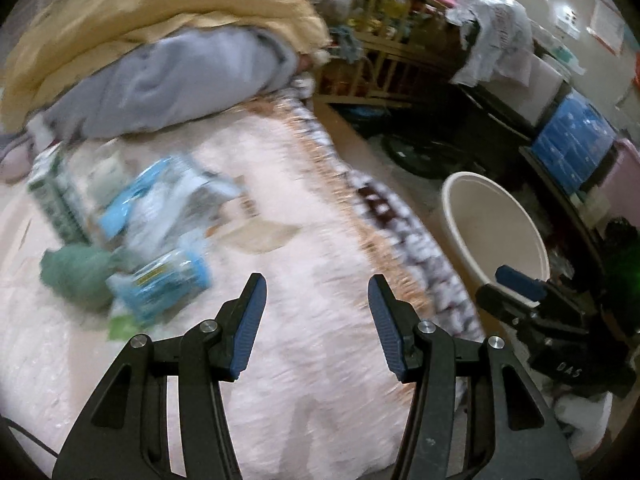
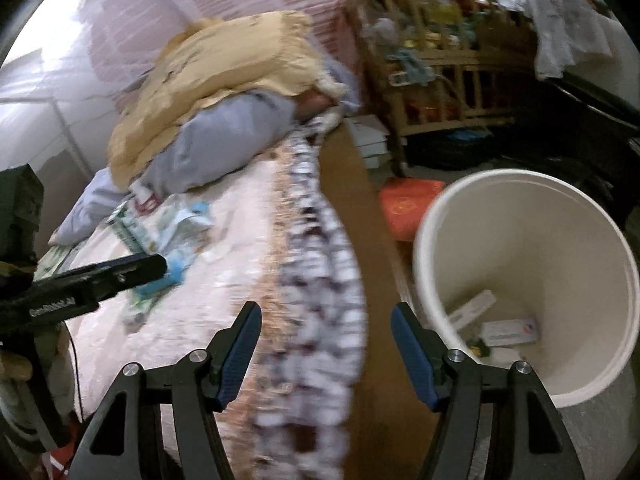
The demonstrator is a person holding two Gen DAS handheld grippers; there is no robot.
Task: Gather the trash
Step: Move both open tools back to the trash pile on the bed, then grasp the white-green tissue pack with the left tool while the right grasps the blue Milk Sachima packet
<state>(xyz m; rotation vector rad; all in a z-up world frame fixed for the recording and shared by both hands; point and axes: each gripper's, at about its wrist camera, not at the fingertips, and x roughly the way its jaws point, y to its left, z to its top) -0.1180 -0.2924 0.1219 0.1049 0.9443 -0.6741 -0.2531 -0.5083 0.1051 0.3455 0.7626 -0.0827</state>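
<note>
Lying on the bed (image 1: pixel 320 360), the wrappers (image 1: pixel 160 216) are looking light, crinkly, slippery; pinching a crumpled edge seems best. Both grippers, left (image 1: pixel 318 320) and right (image 2: pixel 326 348), are hanging released, empty, near the bin (image 2: pixel 520 216).

One white bin (image 2: pixel 580 240), two boxes (image 2: pixel 508 330) inside, two pillows (image 1: pixel 160 20) stacked.

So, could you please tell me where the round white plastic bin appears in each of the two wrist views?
Left wrist view: the round white plastic bin stands at right of centre, on the floor beside the bed.
Right wrist view: it fills the lower right, with small boxes inside.
Shared landmark: the yellow pillow at the head of the bed, upper left in both.
</note>
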